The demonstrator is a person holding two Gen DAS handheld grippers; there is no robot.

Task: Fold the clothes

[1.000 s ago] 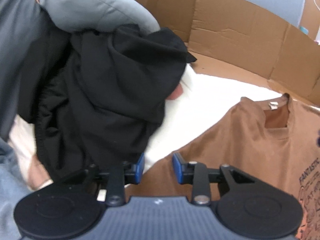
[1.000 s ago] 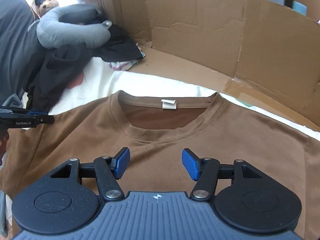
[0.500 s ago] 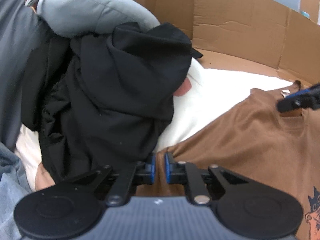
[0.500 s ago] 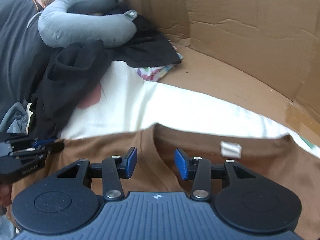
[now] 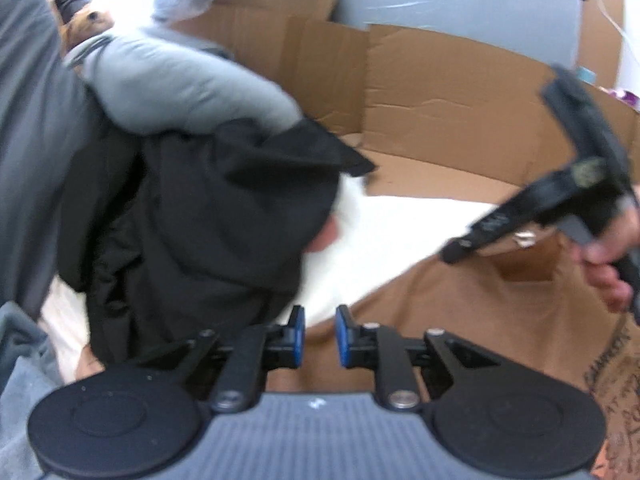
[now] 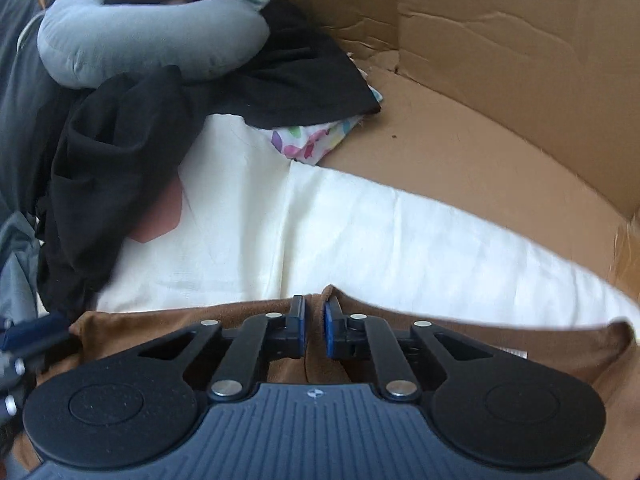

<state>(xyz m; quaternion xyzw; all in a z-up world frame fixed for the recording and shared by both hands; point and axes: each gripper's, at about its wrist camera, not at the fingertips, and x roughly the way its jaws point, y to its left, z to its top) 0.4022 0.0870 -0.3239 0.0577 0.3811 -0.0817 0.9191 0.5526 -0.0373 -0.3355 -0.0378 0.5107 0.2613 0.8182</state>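
Cardboard [image 6: 500, 92] walls in the whole spread, its floor showing tan beyond a white sheet [image 6: 360, 232] that covers the surface in front of me. At the far left a heap of black clothes [image 6: 120, 152] slumps over the sheet, with a grey neck pillow [image 6: 152, 44] curled on top and a scrap of bright patterned cloth [image 6: 312, 140] poking out beneath it.

The brown shirt [image 5: 460, 332] lies nearest to me on the sheet, collar edge toward the cardboard, dark print on its front at the right of my left view.

My right gripper [image 6: 314, 330] is closing on a raised pinch of that shirt's top edge; the fabric stands up between the blue pads, which press it from both sides.

My left gripper [image 5: 320, 336] sits at the shirt's left edge, its jaws opening with a gap between them. I cannot tell whether cloth lies inside that gap.
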